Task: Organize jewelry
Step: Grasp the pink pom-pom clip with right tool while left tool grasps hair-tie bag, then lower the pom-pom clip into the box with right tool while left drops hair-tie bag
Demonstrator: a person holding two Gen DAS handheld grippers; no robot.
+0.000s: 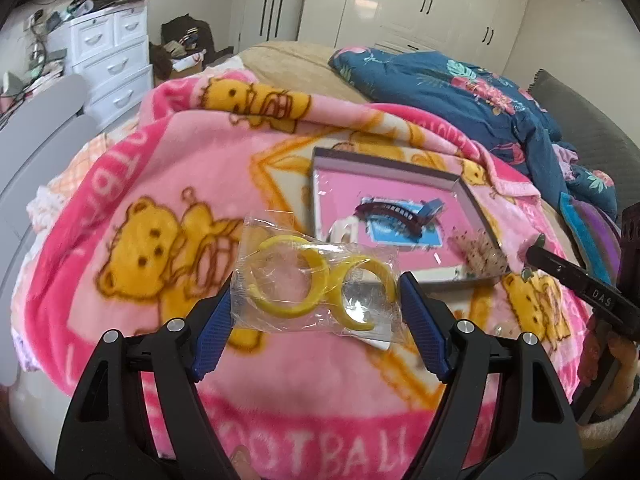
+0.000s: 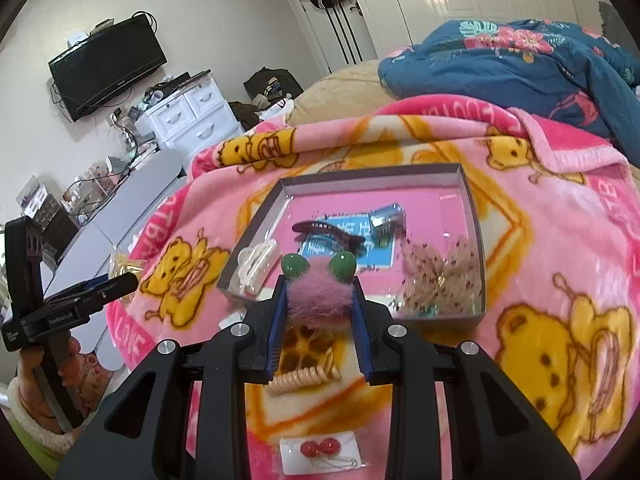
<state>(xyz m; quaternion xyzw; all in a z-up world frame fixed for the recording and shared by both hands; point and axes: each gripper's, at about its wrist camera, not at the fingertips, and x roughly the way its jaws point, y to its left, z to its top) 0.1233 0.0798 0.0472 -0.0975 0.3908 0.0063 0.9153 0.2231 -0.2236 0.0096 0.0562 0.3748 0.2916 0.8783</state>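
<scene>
in the middle of my left view, the clear bag with yellow rings (image 1: 316,288) lies with its long axis left to right. my left gripper (image 1: 316,300) is wide and grasps it by both ends. in the lower centre of the right view, my right gripper (image 2: 318,300) clenches the pink fluffy hair tie (image 2: 318,294), green beads pointing to the box (image 2: 476,240).

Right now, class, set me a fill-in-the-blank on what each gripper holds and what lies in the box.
1. The left gripper grips a clear bag of two ____ hoops.
2. The right gripper grips a fluffy pink clip with two ____ balls.
3. The dark comb lies ____ the box.

Missing words: yellow; green; inside
</scene>
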